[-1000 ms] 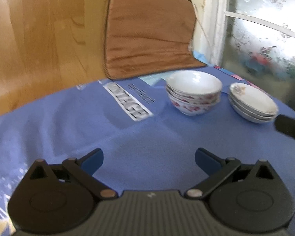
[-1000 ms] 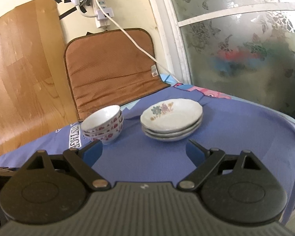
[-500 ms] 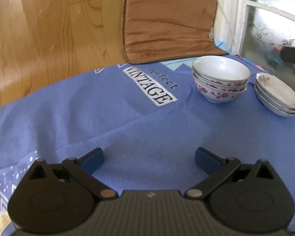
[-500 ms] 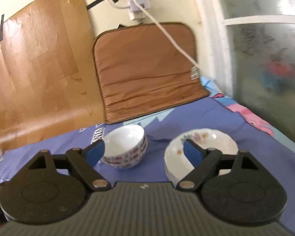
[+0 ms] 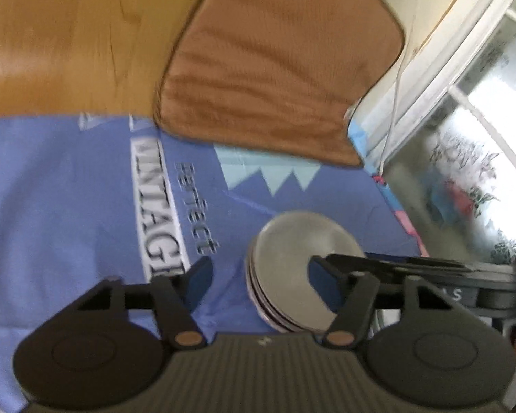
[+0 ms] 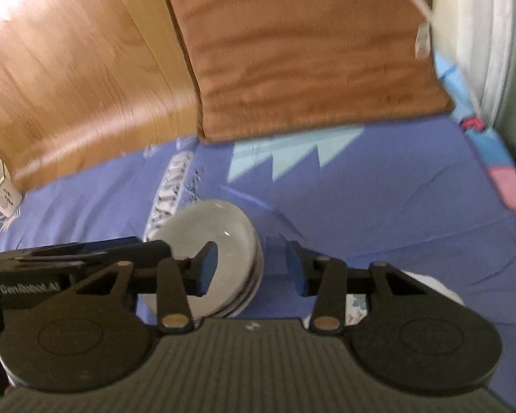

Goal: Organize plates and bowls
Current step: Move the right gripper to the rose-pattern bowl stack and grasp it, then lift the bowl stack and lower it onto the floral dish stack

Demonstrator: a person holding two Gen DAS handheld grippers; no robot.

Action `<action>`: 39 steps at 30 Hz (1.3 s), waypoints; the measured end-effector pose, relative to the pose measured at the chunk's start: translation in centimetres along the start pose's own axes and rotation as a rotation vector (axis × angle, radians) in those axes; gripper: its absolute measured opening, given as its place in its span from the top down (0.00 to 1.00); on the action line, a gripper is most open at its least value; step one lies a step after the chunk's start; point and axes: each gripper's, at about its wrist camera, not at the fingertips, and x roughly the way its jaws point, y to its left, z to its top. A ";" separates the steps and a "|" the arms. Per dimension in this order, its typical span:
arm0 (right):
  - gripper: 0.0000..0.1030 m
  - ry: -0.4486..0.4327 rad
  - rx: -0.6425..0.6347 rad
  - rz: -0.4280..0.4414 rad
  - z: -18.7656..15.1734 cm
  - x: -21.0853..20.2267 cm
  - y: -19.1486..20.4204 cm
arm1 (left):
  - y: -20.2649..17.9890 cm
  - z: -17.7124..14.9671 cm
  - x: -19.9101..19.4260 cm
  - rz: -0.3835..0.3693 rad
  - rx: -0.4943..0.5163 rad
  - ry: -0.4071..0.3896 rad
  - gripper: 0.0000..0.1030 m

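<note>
Bowls [image 5: 292, 272]: one stack, nested, on a blue cloth [image 5: 68, 206].

Left gripper [image 5: 259, 284]: jaws wide, holding nothing. The stack sits just ahead; its left rim falls between the two pads, and the right pad overlaps the top bowl's mouth in this view (contact cannot be told, the frame is blurred).

Right gripper [image 6: 254, 270]: also wide and empty. From here the bowls [image 6: 216, 261] lie ahead and to the left, the left pad inside the rim, the right pad outside it, so the near wall stands between the pads. Both grippers are about equally near. The stack is round, so it has no long axis; judged, a closing pinch on the rim is what comes next.

Plates [image 6: 430, 292]: only a white edge shows, low right, behind the right finger.

Writing: "VINTAGE" [image 5: 160, 213] and "perfect" beside it on the cloth; "GenRobot.AI", roughly, on the left gripper's side as seen from the right wrist.

Also present: brown cushion [image 5: 275, 69], mug [image 6: 3, 199], white cable [image 6: 419, 10].
</note>
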 end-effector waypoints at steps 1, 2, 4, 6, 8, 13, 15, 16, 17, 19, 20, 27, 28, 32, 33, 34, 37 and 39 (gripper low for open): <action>0.68 0.039 0.008 0.022 0.0 0.7 -0.3 | 0.2 -0.2 0.7 -0.017 -0.021 0.029 0.63; 0.68 0.060 0.022 0.065 0.0 1.2 -0.5 | 0.6 -0.5 1.5 -0.047 -0.043 0.061 0.67; 0.70 0.069 0.035 0.084 0.0 1.2 -0.2 | 1.3 -1.3 1.6 -0.083 -0.094 0.045 0.68; 0.72 0.057 0.019 0.079 0.1 0.9 0.2 | 1.5 -1.6 1.4 -0.087 -0.121 0.042 0.68; 0.75 0.037 0.028 0.089 0.0 0.1 0.2 | 1.2 -1.4 1.0 -0.075 -0.146 0.048 0.68; 0.75 -0.099 0.029 0.065 -0.4 -6.2 -0.4 | -4.0 -0.5 -1.0 -0.093 -0.034 -0.006 0.68; 0.75 -0.127 0.041 0.033 -0.8 -8.3 -1.5 | -6.4 -0.3 -0.7 -0.126 0.001 0.007 0.68; 0.75 -0.133 0.053 0.013 -1.3 -9.4 -2.4 | -7.4 -0.4 -0.3 -0.143 0.014 0.021 0.68; 0.75 -0.133 0.063 -0.004 -1.7 -9.9 -3.2 | -8.4 -0.6 0.3 -0.162 0.027 0.041 0.68; 0.75 -0.118 0.101 -0.039 -3.0 -10.8 -5.3 | -10.1 -1.2 1.8 -0.184 0.041 0.094 0.68; 0.75 -0.104 0.124 -0.050 -3.5 -10.6 -6.2 | -10.7 -1.7 2.6 -0.185 0.049 0.119 0.68; 0.74 -0.080 0.216 -0.013 -5.3 -9.3 -8.2 | -11.3 -2.8 3.8 -0.114 0.070 0.135 0.62; 0.72 -0.091 0.204 -0.026 -5.3 -9.2 -7.9 | -11.5 -2.7 3.1 -0.109 0.080 0.113 0.55; 0.50 -0.183 0.159 -0.085 -5.7 -9.8 -6.6 | -12.6 -2.7 -0.2 -0.045 0.186 -0.017 0.33; 0.46 -0.246 0.145 -0.128 -6.1 -10.5 -6.1 | -12.7 -2.8 -0.9 -0.023 0.211 -0.049 0.30; 0.38 -0.313 0.118 -0.175 -6.8 -11.4 -5.4 | -12.7 -3.2 -1.9 0.004 0.239 -0.084 0.30; 0.32 -0.480 0.056 -0.274 -9.5 -13.6 -3.3 | -12.9 -4.3 -3.5 0.074 0.326 -0.162 0.30; 0.25 -0.575 0.057 -0.299 -11.6 -14.6 -2.3 | -12.8 -5.2 -4.5 0.118 0.369 -0.210 0.30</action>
